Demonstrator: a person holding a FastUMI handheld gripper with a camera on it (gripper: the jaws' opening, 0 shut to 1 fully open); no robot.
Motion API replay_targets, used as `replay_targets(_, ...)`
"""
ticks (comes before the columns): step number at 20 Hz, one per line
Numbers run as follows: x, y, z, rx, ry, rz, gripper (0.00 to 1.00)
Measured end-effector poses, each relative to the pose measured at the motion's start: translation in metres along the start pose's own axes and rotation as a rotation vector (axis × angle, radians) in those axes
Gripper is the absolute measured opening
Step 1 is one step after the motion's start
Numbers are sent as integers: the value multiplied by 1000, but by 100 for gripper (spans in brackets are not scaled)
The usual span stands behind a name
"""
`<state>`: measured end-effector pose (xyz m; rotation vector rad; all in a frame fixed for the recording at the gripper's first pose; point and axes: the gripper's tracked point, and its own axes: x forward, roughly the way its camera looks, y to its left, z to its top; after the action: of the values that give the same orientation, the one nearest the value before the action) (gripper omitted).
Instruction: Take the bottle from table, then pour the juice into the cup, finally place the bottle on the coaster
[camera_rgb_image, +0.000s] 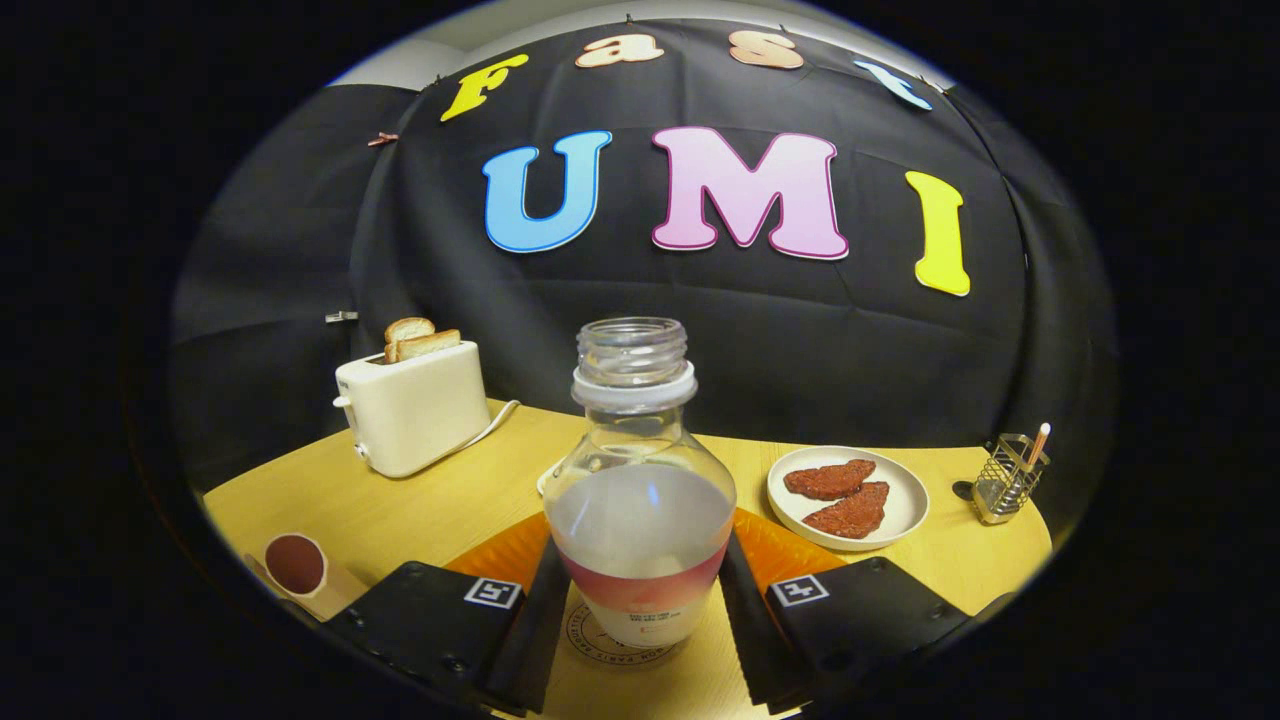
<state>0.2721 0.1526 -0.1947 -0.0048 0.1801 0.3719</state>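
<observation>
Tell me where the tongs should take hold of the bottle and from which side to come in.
Probably grip the bottle on its wide lower body, at the labelled band, coming in level from the front, as the tongs do now. It stands upright and uncapped on a round coaster, fingers flanking both sides; the narrow neck offers less hold.

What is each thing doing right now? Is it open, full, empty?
bottle: upright, cap off, part full, standing on the coaster.
coaster: flat under the bottle.
hand-held gripper: fingers at both sides of the bottle; contact unclear.
toaster: two bread slices sticking up.
plate: holds two reddish pieces.
</observation>
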Motion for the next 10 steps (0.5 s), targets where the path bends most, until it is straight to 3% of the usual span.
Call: replay_targets(10,8,8,-27,47,25,3,76)
